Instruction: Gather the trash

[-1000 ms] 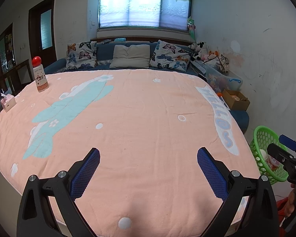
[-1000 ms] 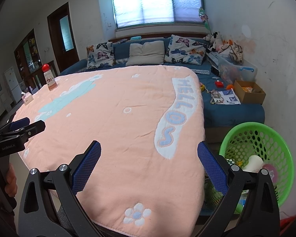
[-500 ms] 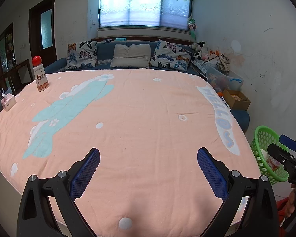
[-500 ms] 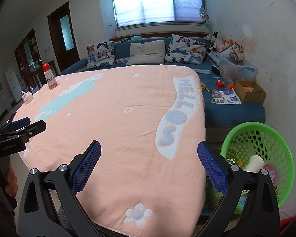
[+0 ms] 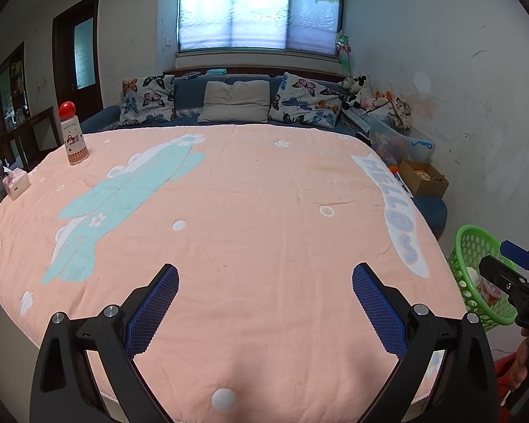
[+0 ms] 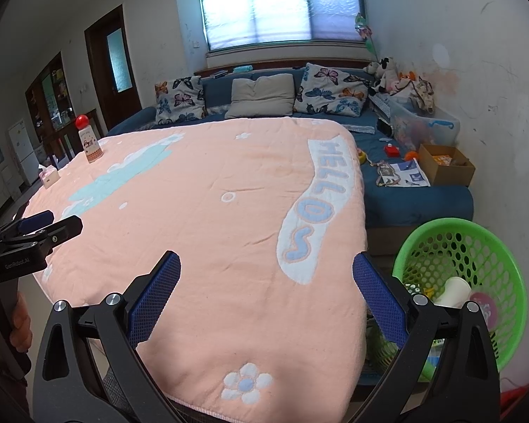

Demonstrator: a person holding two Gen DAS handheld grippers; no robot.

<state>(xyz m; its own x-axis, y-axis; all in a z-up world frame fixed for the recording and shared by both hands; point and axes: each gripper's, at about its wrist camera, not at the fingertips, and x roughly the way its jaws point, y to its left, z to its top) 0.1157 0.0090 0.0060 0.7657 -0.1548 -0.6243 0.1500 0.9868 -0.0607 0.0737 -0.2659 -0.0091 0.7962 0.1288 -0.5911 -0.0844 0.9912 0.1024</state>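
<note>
The green basket (image 6: 476, 246) has its near left side hidden behind the right gripper's (image 6: 266, 287) right finger, and the trash in it, apart from a white cup (image 6: 453, 290) and a pink lid, is too jumbled to tell. In the left wrist view the same basket (image 5: 470, 246) is partly covered by that gripper (image 5: 511, 271), whose handle runs off the right edge. The label on the far red-capped bottle (image 5: 74, 135) is too small to read, and the tissue box (image 5: 16, 185) sits blurred near the left rim.
</note>
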